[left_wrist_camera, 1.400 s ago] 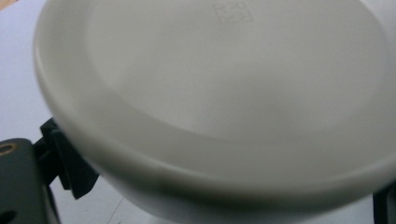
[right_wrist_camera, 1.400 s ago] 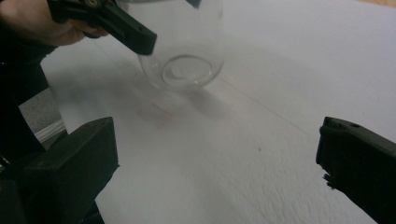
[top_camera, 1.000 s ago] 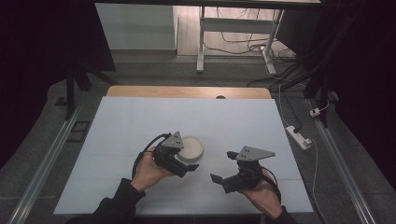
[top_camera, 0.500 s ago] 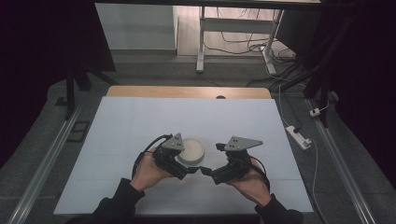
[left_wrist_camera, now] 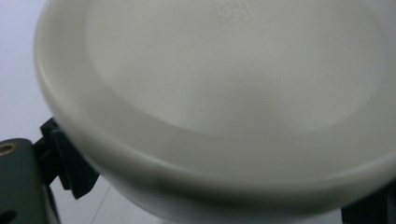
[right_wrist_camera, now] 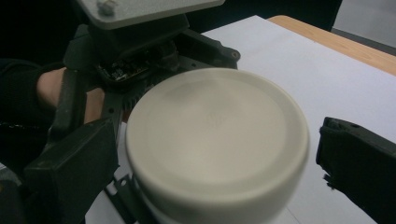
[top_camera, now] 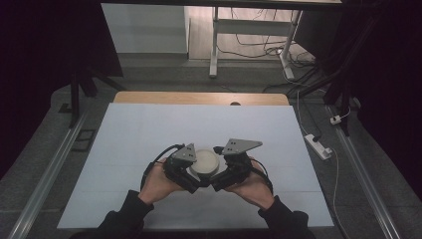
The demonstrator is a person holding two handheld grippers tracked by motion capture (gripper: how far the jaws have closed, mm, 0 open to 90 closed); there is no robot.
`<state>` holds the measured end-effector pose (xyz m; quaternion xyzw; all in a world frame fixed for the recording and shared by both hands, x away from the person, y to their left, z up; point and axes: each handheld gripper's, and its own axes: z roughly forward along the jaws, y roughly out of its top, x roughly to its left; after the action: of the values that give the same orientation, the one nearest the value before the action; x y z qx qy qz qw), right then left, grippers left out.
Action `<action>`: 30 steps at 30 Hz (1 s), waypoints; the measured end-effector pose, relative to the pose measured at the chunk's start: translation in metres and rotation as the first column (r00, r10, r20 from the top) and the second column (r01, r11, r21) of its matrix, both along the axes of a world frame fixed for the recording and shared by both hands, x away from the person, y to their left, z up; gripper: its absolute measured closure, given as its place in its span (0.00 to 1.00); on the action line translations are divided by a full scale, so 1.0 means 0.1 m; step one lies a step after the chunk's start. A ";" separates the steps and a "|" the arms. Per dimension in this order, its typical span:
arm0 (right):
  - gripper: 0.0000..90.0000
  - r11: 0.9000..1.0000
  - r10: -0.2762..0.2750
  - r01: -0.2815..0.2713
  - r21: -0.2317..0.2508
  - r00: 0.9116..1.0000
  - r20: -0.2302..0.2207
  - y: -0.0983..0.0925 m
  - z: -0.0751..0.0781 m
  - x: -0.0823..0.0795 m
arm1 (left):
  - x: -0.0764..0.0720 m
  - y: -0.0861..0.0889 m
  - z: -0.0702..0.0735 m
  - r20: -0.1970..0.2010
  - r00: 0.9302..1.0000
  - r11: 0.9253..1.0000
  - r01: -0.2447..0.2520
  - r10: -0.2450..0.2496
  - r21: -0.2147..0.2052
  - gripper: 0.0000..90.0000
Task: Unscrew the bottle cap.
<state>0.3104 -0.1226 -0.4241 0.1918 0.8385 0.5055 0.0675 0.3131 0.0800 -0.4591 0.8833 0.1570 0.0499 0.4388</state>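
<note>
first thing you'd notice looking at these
A round white lidded container at the near middle of the pale table, flanked by both hand-held grippers. The left hand-held gripper holds it from one side; the right hand-held gripper has its open jaws either side of the lid.

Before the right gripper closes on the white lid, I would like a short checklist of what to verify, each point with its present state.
1. The left gripper holds the white jar below the lid: ok, its jaws sit on either side of the jar in the left gripper view, apparently gripping it.
2. The right gripper is open: ok, there is a gap at the jaw to the right of the lid.
3. The lid lies between the right jaws: ok, one black jaw on each side in the right gripper view.
4. Jaws level with the lid's rim: cannot tell exactly.
5. The lid is seated flat on the jar: ok, it looks level.
6. Whether the lid is screwed tight: cannot tell.
</note>
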 end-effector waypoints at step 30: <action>0.08 0.948 0.312 -0.310 0.066 0.950 -0.021 -0.02 -0.07 0.12 | -0.02 0.01 0.03 -0.029 0.977 0.978 0.209 -0.209 -0.011 0.08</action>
<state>0.3227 -0.1241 -0.4314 0.0670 0.8433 0.5323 -0.0323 0.3112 0.0807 -0.4563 0.8938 0.0702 -0.0104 0.4427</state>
